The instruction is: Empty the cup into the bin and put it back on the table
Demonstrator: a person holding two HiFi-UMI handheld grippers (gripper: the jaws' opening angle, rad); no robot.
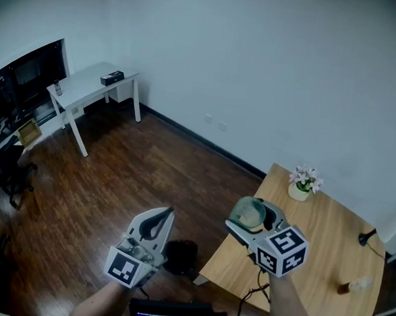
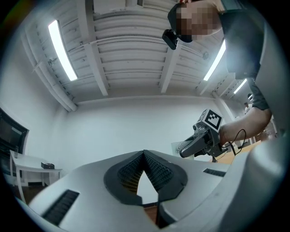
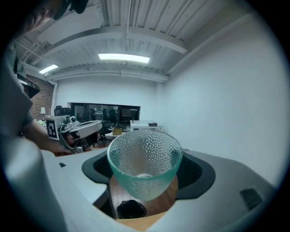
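A pale green dimpled glass cup (image 1: 248,213) sits between the jaws of my right gripper (image 1: 249,217), which is shut on it above the left edge of the wooden table (image 1: 312,263). In the right gripper view the cup (image 3: 144,165) is roughly upright, with nothing visible inside it. The black bin (image 3: 131,209) shows below it on the floor. In the head view the bin (image 1: 181,255) stands beside the table's left corner, between the two grippers. My left gripper (image 1: 160,217) hovers to the left of the bin, its jaws shut on nothing (image 2: 144,156).
On the table are a potted flower (image 1: 303,183) at the far corner, a small brown bottle (image 1: 346,288) and a black object with a cable (image 1: 367,237). A white desk (image 1: 95,86), a black chair (image 1: 8,171) and dark screens stand far left on the wood floor.
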